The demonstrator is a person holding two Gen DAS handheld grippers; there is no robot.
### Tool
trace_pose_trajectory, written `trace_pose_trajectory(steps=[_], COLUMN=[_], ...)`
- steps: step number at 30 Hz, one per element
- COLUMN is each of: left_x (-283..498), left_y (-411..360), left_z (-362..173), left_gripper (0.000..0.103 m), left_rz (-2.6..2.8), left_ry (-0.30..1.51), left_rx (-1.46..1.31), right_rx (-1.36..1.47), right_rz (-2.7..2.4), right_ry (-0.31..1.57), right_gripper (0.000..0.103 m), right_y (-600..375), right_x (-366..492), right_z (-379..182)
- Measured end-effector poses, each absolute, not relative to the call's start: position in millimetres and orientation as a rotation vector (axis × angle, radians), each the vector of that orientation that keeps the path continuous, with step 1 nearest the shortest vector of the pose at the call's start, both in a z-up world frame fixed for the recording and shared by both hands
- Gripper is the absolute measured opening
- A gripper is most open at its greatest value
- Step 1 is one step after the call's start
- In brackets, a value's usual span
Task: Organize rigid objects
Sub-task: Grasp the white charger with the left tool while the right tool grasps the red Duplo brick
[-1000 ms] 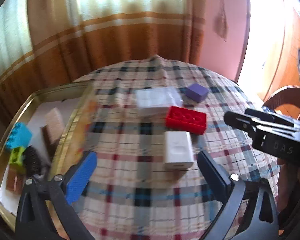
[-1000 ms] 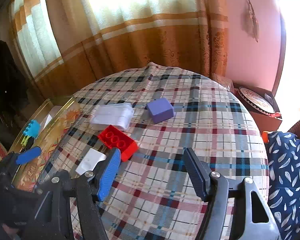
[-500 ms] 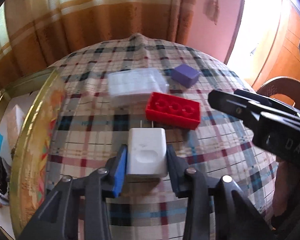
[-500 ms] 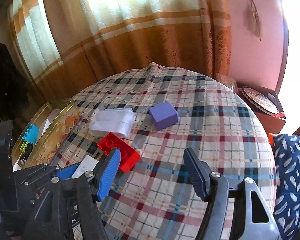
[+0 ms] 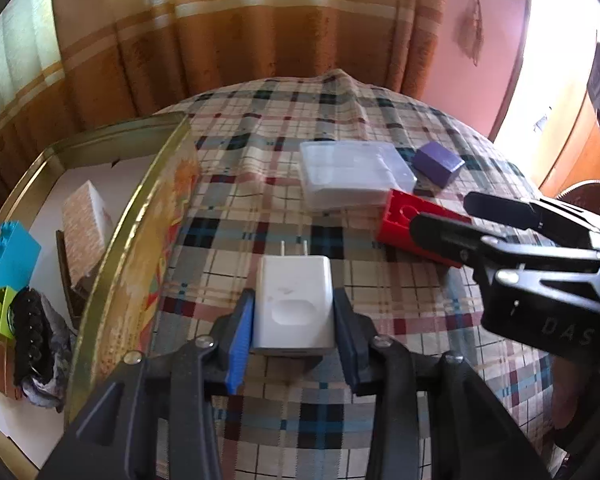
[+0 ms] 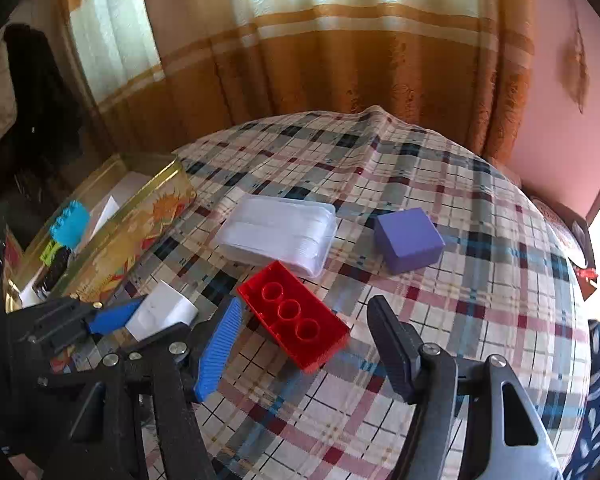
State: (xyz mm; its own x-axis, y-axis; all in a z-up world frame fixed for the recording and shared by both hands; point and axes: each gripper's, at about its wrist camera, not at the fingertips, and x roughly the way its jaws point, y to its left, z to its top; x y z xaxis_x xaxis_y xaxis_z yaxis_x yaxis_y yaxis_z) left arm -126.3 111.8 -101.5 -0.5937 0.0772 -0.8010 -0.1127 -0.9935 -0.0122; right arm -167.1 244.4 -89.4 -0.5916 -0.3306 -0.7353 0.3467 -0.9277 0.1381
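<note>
Left wrist view: the left gripper [image 5: 294,328] has its fingers clamped on the white charger [image 5: 294,308], just right of the gold tin [image 5: 140,240].

Right wrist view: the right gripper [image 6: 304,344] holds its fingers apart around the red brick [image 6: 294,316] on the tabletop [image 6: 480,280], well right of the tin.

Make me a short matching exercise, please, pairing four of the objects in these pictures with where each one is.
Things:
1. white charger
2. red brick
3. purple block
4. turquoise brick

Places:
A. inside the gold tin
B. between the open jaws of the right gripper
C. clamped in the left gripper
D. on the cloth right of the clear case

Pairs: 1-C, 2-B, 3-D, 4-A
</note>
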Motion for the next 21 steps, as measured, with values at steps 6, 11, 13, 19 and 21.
trace_pose_trajectory(steps=[6, 11, 13, 19, 21], left_x=[-126.5, -126.4, -126.6, -125.8, -125.0], left_y=[110.0, 109.8, 108.8, 106.4, 106.8], left_z=[-102.2, -102.4, -102.5, -102.1, -102.0], left_gripper=[0.037, 0.037, 0.037, 0.037, 0.037], left_rz=[2.723, 2.724, 2.727, 2.729, 2.728], left_ry=[0.054, 0.054, 0.048, 0.030, 0.031], left_rx=[-1.366, -1.367, -1.366, -1.361, -1.355], right_rx=[1.224, 1.228, 1.226, 1.227, 1.225], right_rz=[-2.429, -2.446, -2.440, -2.445, -2.454], right_ry=[0.037, 0.095, 0.104, 0.062, 0.029], right_gripper=[0.068, 0.049, 0.034, 0.034, 0.034], right_y=[239.2, 233.5, 232.7, 233.6, 234.8], right_x=[-175.3, -172.8, -170.9, -165.5, -161.4], right_z=[-100.0, -99.7, -99.0, -99.0, -99.3])
